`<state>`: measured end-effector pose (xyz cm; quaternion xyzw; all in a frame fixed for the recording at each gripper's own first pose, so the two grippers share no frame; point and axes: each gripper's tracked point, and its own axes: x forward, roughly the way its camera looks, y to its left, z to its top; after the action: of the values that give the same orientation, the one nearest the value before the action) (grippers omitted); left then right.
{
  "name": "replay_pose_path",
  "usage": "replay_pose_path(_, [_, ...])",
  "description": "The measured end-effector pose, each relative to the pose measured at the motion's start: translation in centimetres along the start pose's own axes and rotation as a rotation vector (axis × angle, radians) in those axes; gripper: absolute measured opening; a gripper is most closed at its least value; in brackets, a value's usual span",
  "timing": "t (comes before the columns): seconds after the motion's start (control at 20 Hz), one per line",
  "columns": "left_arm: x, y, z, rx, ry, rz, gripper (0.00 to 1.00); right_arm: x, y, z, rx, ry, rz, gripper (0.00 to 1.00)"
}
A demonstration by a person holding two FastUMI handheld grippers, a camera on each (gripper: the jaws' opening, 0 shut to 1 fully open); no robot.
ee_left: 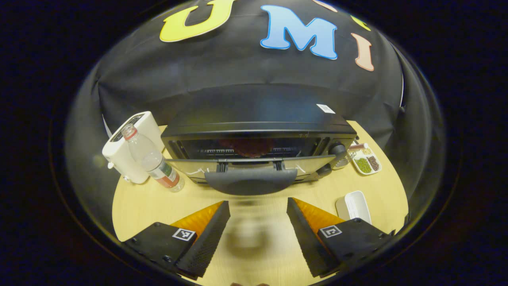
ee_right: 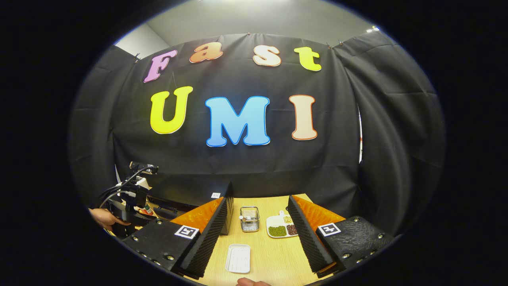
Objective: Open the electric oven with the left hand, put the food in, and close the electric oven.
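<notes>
Black electric oven (ee_left: pixel 258 131) door ajar; reddish food (ee_left: pixel 249 146) seemingly inside.

Your reddish-brown round food (ee_left: pixel 249 146) sits half hidden behind the black electric oven's partly lowered glass door (ee_left: pixel 254 165). The clear plastic water bottle (ee_left: pixel 152 159) covers part of the white boxy appliance (ee_left: pixel 129 149). In the right gripper view, your left hand-held gripper (ee_right: pixel 131 198) hides most of the oven.

Oven (ee_left: pixel 258 135) mid-frame on bench (ee_left: pixel 135 202); bottle (ee_left: pixel 152 159) and toaster (ee_left: pixel 129 149) to its left; sectioned dish (ee_left: pixel 366 159) right; tray (ee_left: pixel 354 206) lower right.
</notes>
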<state>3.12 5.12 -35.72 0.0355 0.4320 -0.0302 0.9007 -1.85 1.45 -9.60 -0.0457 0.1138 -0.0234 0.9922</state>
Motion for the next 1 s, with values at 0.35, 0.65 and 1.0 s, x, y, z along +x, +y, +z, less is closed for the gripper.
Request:
replay_pose_path(0.35, [-5.5,-2.3,4.8,-0.004,-0.191,0.007,0.98,0.3,-1.5,0.4,0.003,-0.015,0.023,0.94])
replay_pose_path(0.65, [-18.9,-6.8,13.4,-0.013,-0.543,-0.005,0.97,0.5,-1.9,5.3,0.036,-0.078,0.081,0.94])
replay_pose_path(1.0, [-30.4,-9.6,16.7,-0.02,-0.733,0.007,0.91,-2.6,-0.7,12.0,0.05,-0.183,0.132,0.93])
